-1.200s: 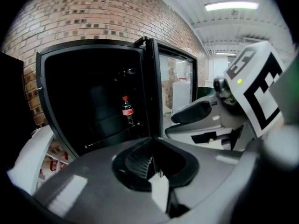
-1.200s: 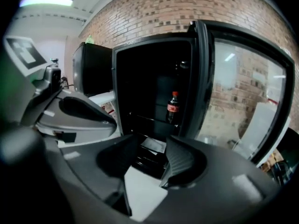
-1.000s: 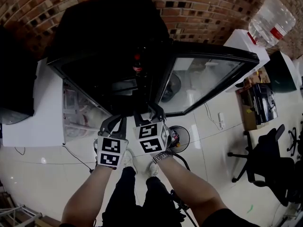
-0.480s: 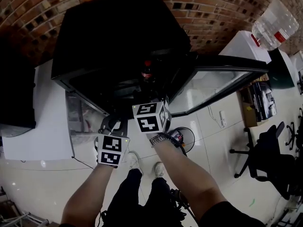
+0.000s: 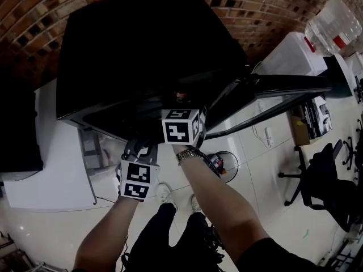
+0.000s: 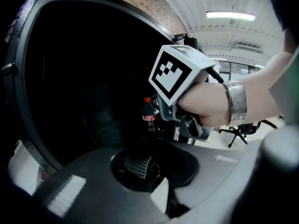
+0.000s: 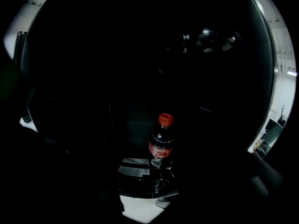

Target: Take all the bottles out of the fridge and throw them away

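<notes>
Cola bottle (image 7: 161, 141) is seen upright inside the fridge (image 5: 142, 50), right gripper (image 7: 155, 171) spread just short of it, so the reach looks underway. Closing on its body is needed next. Left gripper (image 6: 148, 166) is held outside, slightly spread, empty.

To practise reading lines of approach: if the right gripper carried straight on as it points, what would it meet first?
Probably the cola bottle, standing upright straight ahead of the right gripper inside the dark fridge; depth is unclear.
</notes>
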`<move>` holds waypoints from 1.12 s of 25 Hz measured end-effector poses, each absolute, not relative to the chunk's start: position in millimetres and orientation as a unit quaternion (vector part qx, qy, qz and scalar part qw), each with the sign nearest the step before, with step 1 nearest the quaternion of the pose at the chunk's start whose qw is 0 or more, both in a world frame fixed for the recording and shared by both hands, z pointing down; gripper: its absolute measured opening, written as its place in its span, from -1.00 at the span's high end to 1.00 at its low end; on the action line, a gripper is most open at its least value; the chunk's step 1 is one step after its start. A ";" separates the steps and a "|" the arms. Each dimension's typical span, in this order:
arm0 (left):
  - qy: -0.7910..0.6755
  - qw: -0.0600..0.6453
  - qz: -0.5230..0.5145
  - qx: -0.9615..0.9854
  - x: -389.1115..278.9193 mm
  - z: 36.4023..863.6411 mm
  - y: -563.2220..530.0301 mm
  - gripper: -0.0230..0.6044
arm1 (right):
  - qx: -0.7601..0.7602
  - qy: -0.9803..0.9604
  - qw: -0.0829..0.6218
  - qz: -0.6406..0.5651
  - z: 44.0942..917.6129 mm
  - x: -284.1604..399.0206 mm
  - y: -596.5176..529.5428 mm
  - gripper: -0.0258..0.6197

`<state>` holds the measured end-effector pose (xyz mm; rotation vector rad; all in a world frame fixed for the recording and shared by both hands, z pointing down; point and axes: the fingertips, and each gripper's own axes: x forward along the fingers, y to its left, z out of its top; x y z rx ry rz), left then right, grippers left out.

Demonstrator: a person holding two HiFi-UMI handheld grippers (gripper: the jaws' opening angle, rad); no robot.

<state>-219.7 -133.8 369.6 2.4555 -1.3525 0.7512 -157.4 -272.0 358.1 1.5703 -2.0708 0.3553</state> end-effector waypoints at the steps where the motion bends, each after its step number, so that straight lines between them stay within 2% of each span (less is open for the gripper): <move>1: -0.460 0.120 0.257 0.841 -220.1 371.4 -136.9 0.91 | 0.584 -0.758 0.256 0.135 360.2 -156.2 -276.7 -0.15; 20: -0.446 0.133 0.267 0.844 -228.6 396.6 -157.3 0.91 | 0.634 -0.703 0.275 0.165 405.4 -144.0 -318.4 -0.15; 27: -0.446 0.137 0.271 0.842 -233.0 404.9 -160.3 0.91 | 0.652 -0.690 0.280 0.143 416.4 -138.9 -330.0 -0.14; 28: -0.446 0.138 0.272 0.841 -233.1 406.2 -159.9 0.91 | 0.652 -0.689 0.282 0.145 417.1 -138.5 -330.0 -0.08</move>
